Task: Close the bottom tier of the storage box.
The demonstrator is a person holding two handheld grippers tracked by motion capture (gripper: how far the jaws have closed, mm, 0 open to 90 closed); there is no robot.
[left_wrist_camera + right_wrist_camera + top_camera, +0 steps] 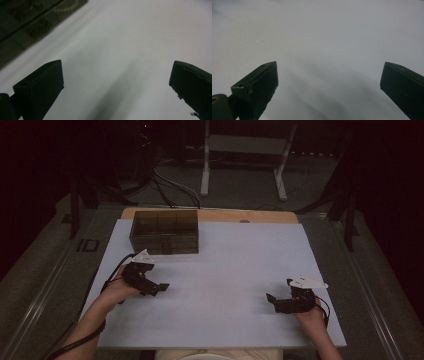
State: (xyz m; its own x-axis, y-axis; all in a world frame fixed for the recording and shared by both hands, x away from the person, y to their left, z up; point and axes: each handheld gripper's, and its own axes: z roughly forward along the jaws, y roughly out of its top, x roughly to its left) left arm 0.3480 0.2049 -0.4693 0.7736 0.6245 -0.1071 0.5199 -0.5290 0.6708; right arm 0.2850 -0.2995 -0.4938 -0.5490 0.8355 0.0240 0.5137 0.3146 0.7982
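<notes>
My left gripper (159, 288) rests low over the white table sheet (225, 255) at the left, its jaws wide apart with bare sheet between them (116, 75). My right gripper (274, 301) sits at the right near the front edge, also open, with nothing between its jaws (329, 75). A dark divided box (165, 232) with several compartments stands at the back left of the sheet, just beyond the left gripper. A corner of the box (30, 27) shows at the upper left of the left gripper view.
The wooden tabletop edge (250, 216) shows behind the sheet. Beyond the table stand a white metal frame (245, 155) and cables (165, 185) on the dark floor. A black cable (107, 275) trails from the left gripper off the sheet's left edge.
</notes>
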